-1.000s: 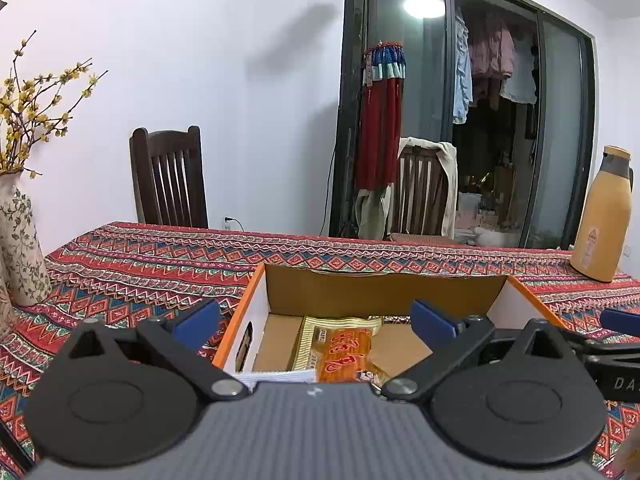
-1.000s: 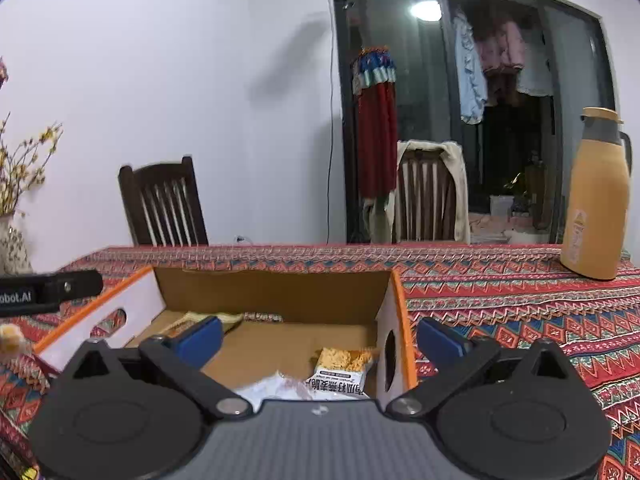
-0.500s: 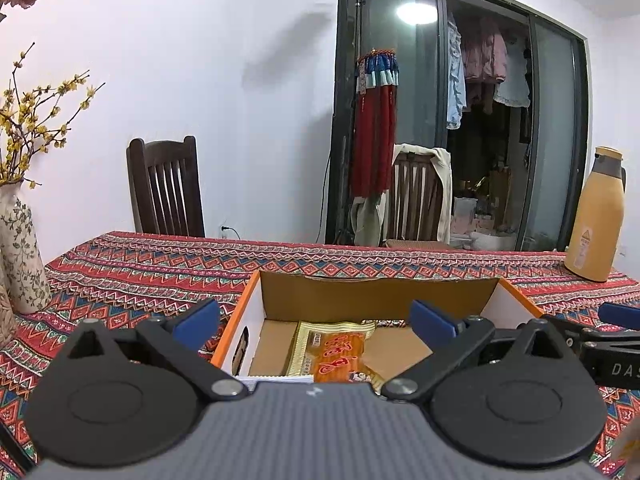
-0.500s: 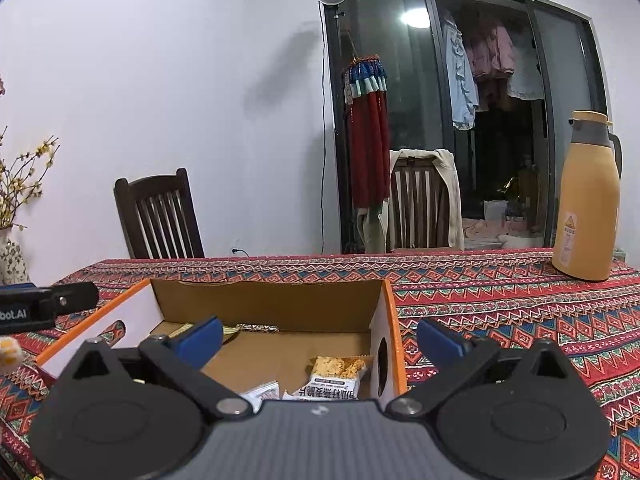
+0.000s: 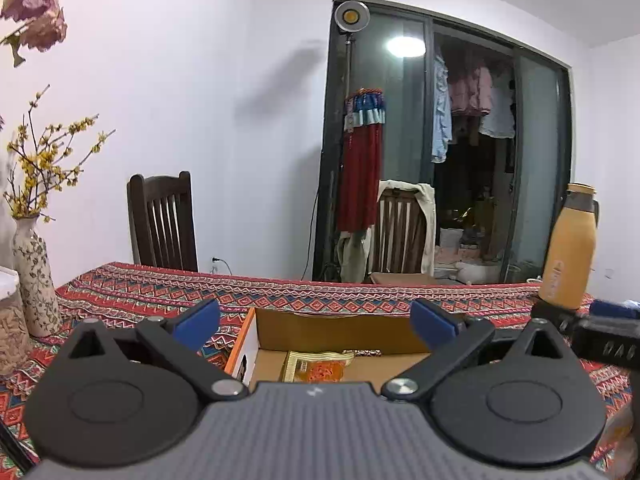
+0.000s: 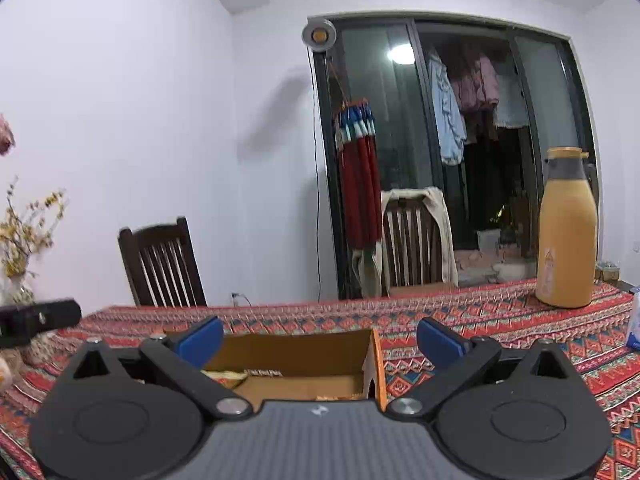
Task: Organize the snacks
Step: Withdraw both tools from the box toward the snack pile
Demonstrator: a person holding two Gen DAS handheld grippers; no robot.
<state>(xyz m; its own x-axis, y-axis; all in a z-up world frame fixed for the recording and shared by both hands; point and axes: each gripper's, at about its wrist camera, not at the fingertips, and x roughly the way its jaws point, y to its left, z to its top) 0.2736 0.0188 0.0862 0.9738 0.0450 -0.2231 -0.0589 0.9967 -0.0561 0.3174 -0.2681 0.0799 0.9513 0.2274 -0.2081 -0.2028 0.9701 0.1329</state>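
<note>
Both grippers are spread wide with nothing between their fingers: the left gripper (image 5: 316, 322) and the right gripper (image 6: 320, 338) hover level above the cardboard box (image 5: 332, 330), which sits on the patterned bench (image 5: 160, 292); a gold-and-orange snack packet (image 5: 320, 366) lies on the box floor at six o'clock in the left view. The risk, I judge, is blind descent: most of the box interior is hidden behind the gripper bodies, so a finger could catch the box wall (image 6: 376, 364) and drag the box; a wide swing towards two o'clock could topple the tall thermos (image 6: 566, 232).

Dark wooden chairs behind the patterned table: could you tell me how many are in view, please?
2. One dark wooden chair stands by the white wall, left; another, cloth-draped, before the glass door. Others may be hidden.
</note>
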